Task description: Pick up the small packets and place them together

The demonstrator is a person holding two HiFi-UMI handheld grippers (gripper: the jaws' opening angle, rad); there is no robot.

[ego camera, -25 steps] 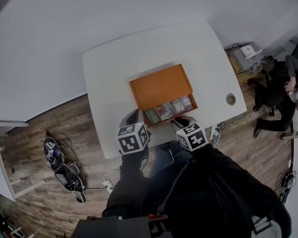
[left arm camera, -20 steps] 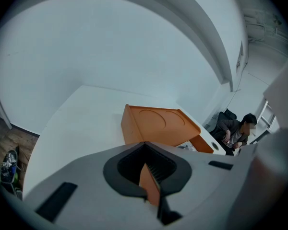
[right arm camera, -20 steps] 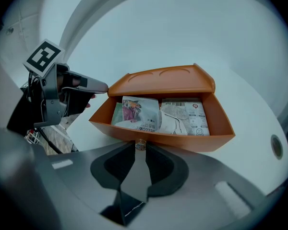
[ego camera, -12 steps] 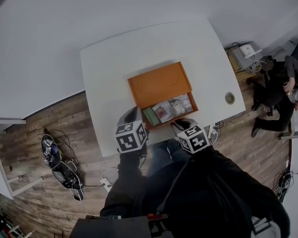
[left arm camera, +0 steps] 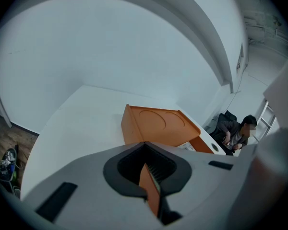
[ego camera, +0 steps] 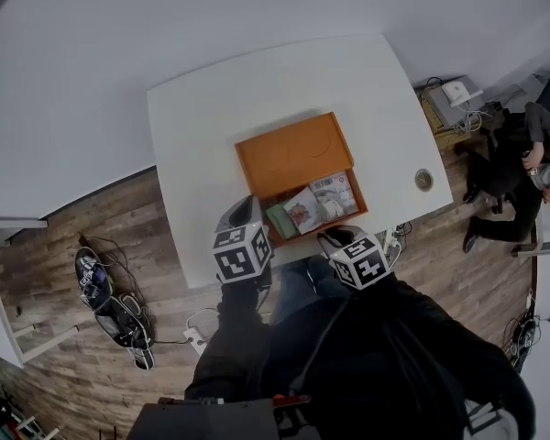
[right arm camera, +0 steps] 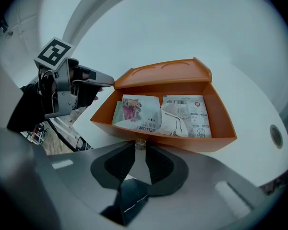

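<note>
Moved: right gripper back toward the table's near edge. The box's open end is longer, so more of the packets shows.
Right jaws: pinched on a small knob at the box's near wall.
Left gripper: clamped on the box's left wall.
Packets: side by side in the box's near end.

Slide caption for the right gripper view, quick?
Right tool pinches the front knob of the orange box, packets inside; left tool holds its corner.
</note>
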